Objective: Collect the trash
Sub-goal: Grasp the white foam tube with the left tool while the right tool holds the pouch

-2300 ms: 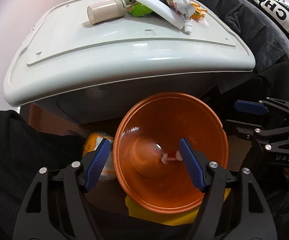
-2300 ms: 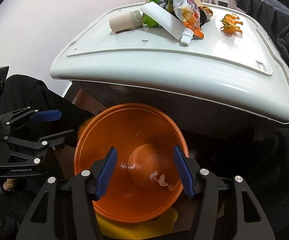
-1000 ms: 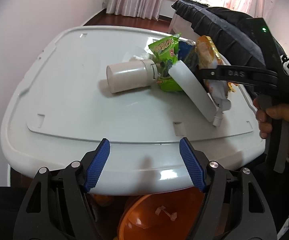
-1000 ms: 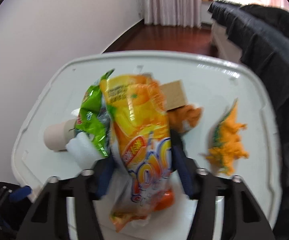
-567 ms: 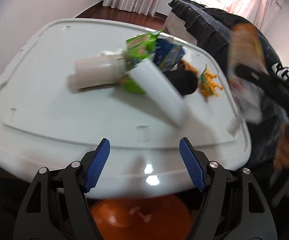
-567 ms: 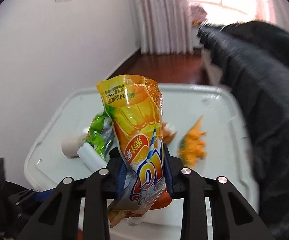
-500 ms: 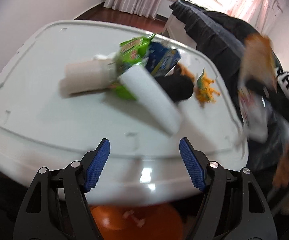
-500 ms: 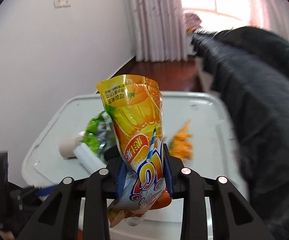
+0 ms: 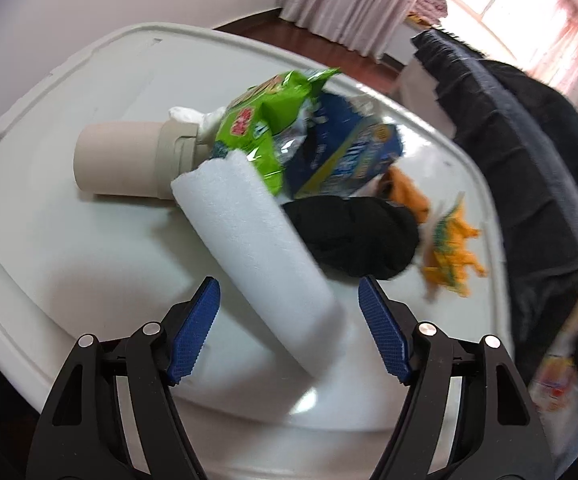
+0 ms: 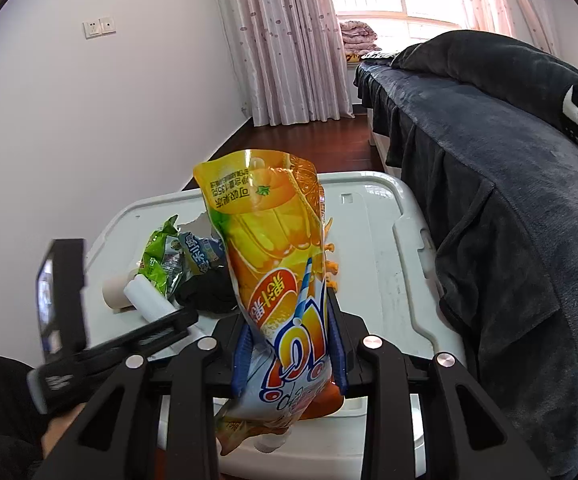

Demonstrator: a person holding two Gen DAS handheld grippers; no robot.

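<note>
While the trash is only partly gathered, each line below runs from nearest to farthest.

Right gripper (image 10: 289, 354): its blue pads are clenched on the orange and yellow plastic drink pouch (image 10: 277, 280), which stands upright and clear of the lid, probably lifted for carrying to a bin.

Left gripper (image 9: 289, 330): its jaws have just been closing; they are parted and press on nothing, with the near end of the white foam roll (image 9: 257, 256) between the blue pads (image 9: 195, 330). It looks lined up to take this piece next.

White plastic bin lid (image 9: 89, 240): it serves as the work surface, holding the remaining rubbish in one heap.

Heap, past the roll: a black bundled cloth (image 9: 353, 234) just beside the roll, a beige cardboard tube (image 9: 129, 162), a green crinkled snack wrapper (image 9: 265, 124) and a blue snack wrapper (image 9: 353, 152) overlapping.

Orange toy dinosaur (image 9: 451, 246): apart from the heap, so perhaps not trash.

Far background: a dark blanket (image 10: 509, 208) on a bed, pink curtains (image 10: 289, 40) at the window.
</note>
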